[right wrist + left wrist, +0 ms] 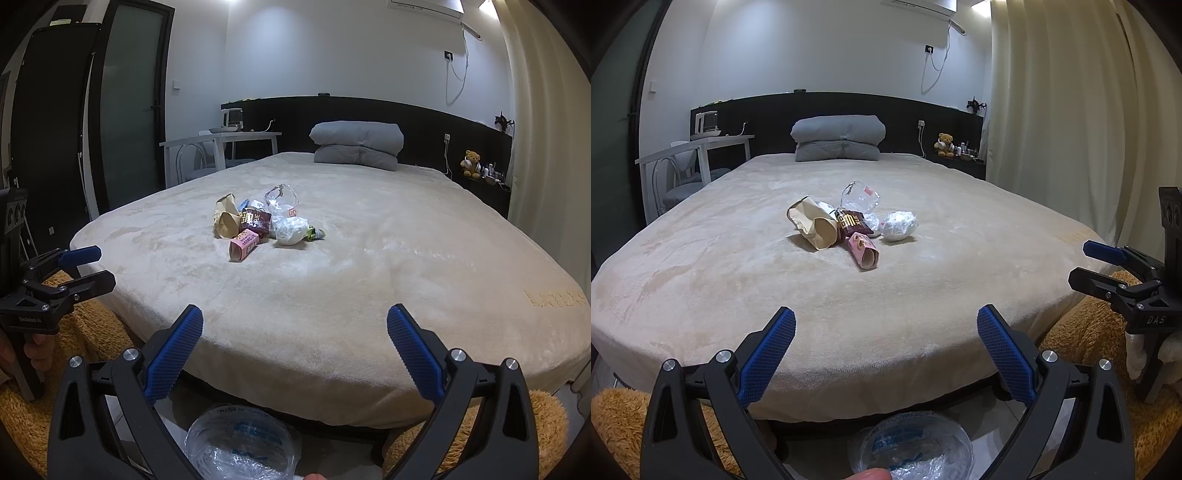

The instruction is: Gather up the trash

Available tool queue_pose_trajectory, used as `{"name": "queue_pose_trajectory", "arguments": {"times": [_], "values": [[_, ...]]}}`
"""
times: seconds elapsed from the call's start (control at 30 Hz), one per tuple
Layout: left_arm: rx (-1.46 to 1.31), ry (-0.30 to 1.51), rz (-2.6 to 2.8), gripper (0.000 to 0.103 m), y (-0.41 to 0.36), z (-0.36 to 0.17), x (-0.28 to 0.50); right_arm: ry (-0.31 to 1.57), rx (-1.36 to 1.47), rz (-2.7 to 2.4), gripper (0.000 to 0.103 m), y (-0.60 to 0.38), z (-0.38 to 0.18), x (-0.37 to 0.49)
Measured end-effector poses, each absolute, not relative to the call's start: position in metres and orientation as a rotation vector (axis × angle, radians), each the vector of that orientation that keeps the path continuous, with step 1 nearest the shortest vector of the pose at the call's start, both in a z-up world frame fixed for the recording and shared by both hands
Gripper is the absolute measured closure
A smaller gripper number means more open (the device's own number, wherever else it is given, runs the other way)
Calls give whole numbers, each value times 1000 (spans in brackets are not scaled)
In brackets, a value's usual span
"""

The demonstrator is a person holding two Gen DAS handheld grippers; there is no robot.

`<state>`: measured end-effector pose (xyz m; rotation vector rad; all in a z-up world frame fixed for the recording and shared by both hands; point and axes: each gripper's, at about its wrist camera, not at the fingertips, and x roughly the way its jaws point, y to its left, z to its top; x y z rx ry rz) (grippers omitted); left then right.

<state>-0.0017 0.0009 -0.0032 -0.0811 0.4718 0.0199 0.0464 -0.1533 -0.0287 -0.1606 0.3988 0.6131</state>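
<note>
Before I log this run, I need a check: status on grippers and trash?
Left hand-held gripper open, empty. Right hand-held gripper open, empty. Trash pile mid-bed, untouched. Lined bin below bed edge; path clear.

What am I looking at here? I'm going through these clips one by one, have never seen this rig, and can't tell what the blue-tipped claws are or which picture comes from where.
No robot here: a person holds a two-finger tool in each hand, with a fisheye camera looking along its fingers. One picture is from the left gripper, the other from the right gripper; each also catches the other at its edge. Both are open and hold nothing. Ahead is a bed with a small trash pile in the middle: a crumpled brown paper bag, a dark snack wrapper, a pink carton, a white wad and clear plastic. Below, on the floor, sits a plastic-lined bin.
</note>
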Motion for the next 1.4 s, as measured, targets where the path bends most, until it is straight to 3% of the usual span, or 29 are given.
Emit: {"name": "queue_pose_trajectory", "arguments": {"times": [1.4], "values": [[-74,474,-3,6,-3,-1,-2,405,-185,640,4,-147,-31,43]]}}
